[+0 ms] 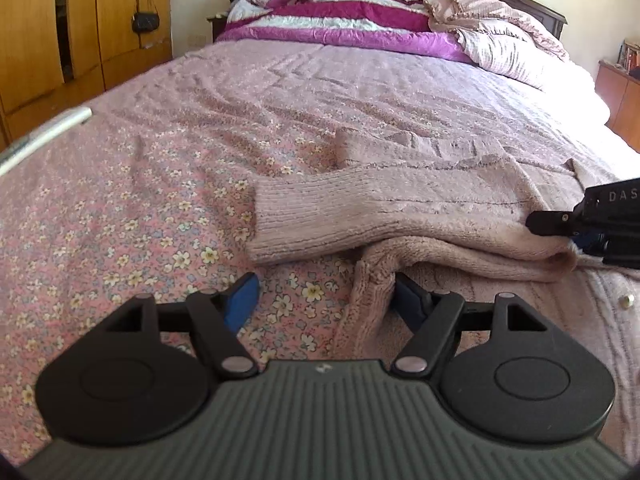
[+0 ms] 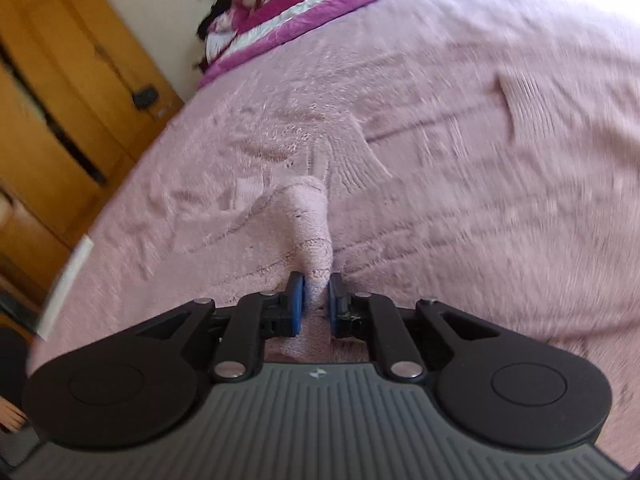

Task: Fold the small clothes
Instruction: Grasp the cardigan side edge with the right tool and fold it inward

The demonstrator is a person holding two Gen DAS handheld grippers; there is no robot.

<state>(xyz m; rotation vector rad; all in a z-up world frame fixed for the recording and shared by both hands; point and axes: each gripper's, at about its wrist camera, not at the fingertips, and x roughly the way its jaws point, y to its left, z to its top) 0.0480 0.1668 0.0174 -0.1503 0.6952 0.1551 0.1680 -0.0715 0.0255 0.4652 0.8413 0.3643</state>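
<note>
1. Lying on the flowered bedspread (image 1: 120, 216), a pink knitted sweater (image 1: 420, 208) is seen, with one ribbed sleeve (image 1: 296, 220) folded across its body towards the left of the left wrist view.
2. The left gripper (image 1: 324, 296) is held low over the near edge of the sweater with its jaws spread wide; a ridge of the knit is seen between the blue pads, and whether the pads touch it cannot be told.
3. The right gripper (image 2: 316, 300) is closed narrowly on a raised fold of the sweater (image 2: 312, 232), the fabric being pinched between its blue pads (image 2: 297, 300).
4. In the left wrist view the right gripper (image 1: 576, 236) is seen at the right edge, at the rounded fold of the sleeve.
5. A small button (image 1: 626, 300) is visible on the sweater's front, near the right gripper.
6. A purple and white quilt (image 1: 340, 12) is heaped at the head of the bed, and wooden wardrobe doors (image 1: 80, 32) are seen at the left.
</note>
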